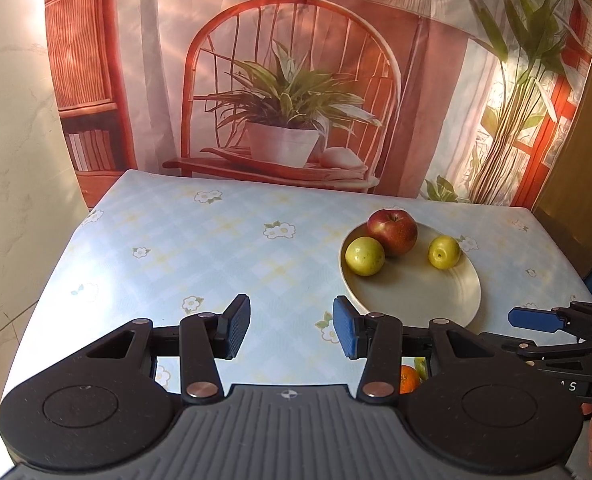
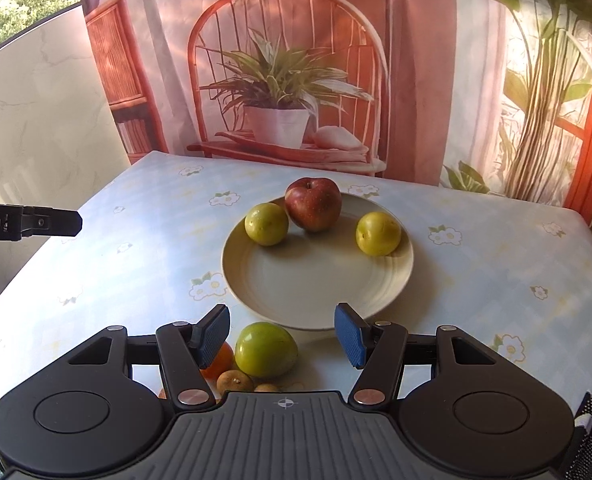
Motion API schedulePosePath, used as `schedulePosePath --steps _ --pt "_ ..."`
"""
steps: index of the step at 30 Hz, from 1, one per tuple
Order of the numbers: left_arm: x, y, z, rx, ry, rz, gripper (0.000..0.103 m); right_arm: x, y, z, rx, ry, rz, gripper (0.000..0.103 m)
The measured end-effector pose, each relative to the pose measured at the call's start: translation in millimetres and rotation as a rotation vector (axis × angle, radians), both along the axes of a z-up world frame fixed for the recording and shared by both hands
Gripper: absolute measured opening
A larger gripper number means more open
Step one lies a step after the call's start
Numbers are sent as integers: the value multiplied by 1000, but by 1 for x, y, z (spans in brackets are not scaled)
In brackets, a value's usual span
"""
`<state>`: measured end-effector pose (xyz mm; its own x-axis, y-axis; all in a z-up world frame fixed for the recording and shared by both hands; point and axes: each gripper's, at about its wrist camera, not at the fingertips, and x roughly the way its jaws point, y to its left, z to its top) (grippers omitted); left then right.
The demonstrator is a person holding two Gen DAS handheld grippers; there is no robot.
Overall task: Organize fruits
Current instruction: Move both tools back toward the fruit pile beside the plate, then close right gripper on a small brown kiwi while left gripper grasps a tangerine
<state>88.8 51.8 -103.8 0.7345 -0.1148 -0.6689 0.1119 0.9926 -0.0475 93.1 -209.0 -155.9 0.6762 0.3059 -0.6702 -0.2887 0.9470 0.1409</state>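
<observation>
Black left gripper [image 1: 291, 326] and right gripper [image 2: 282, 334] — blue ribbed pads, silver rivets.

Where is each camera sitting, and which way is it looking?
Left wrist: on the left gripper, looking down across the table with the plate off to its right; the right gripper pokes in.
Right wrist: on the right gripper, facing the plate head-on, green fruit just below.
Both share the plate, red apple and backdrop.

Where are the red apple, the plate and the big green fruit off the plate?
Red apple [image 2: 314, 204], right wrist view, middle of its front.
Plate [image 2: 316, 292], right wrist view, bare centre.
Green fruit [image 2: 265, 350], right wrist view, top of its skin.
</observation>
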Motion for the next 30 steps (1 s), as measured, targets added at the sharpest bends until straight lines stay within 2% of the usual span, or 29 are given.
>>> schedulePosePath --steps 10,12,21,30 --pt "-10 -2 -18 -42 59 -20 48 -3 -3 -17 -29 95 -18 53" --pt "-10 -3 -20 -40 62 -17 48 -1 -2 -21 -27 117 -10 47" --pt "-9 -5 -25 -42 74 -8 48 6 4 -43 -27 217 20 35" --pt "-7 -9 -33 -48 103 -25 48 17 8 -57 0 282 31 28"
